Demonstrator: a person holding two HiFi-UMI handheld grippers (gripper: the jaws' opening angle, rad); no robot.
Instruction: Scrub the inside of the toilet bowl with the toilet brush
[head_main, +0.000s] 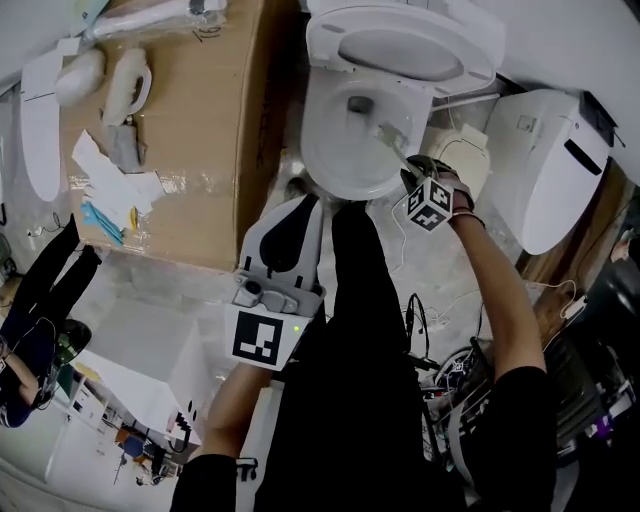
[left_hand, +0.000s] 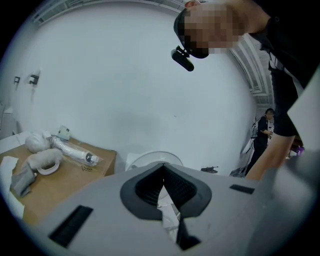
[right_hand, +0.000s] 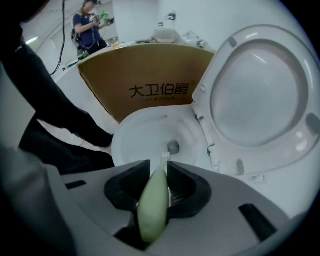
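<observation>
The left claw (left_hand: 163, 169) is idling nearest the body. Its jaws are lying together with nothing between them, and it is pointing toward the near rim of the toilet and taking no part in the job.

The right claw (right_hand: 160, 170) is doing the work. Its jaws are clamping on the pale green handle of the brush (right_hand: 152, 205), which is running forward between the pads and down into the bowl (right_hand: 137, 135). The white bristle head (right_hand: 164, 158) is hanging inside the bowl, just short of the drain (right_hand: 173, 147) as the right gripper view shows it (whether the bristles are actually touching the porcelain, I cannot tell).

Beyond, the lid (right_hand: 260, 95) is standing raised, leaving the bowl fully open. A box (right_hand: 150, 75) is sitting on the floor just beside the toilet's left side.

I am judging the set-up as done: brush in hand, lid up, head inside the bowl. The scrubbing itself seems to be either just beginning or going on low down near the drain. The porcelain is looking plain white all round, with no foam or streaks to say which parts are already covered. What is left, as far as can be judged, is working the head round the side walls and up under the rim, then lifting the brush out.
</observation>
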